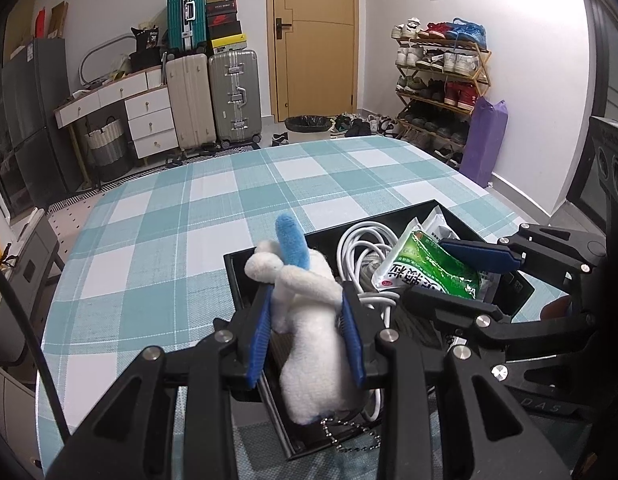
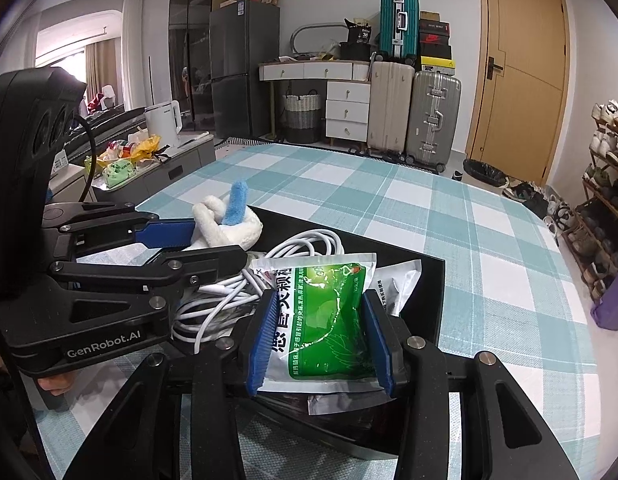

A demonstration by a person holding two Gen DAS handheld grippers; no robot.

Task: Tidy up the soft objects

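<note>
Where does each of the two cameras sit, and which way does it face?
Left wrist: rides the left gripper, looking along its fingers at the plush toy clamped over the black tray, door beyond; the right gripper enters at right.
Right wrist: rides the right gripper, looking at the green packet it clamps; the left gripper enters at left.
Shared: tray, toy, packet, white cable, checked tablecloth.

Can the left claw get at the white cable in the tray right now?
Probably not: the left claw is shut on the plush toy, so it has no free grip. The white cable lies close by in the black tray, partly under the green packet.
</note>
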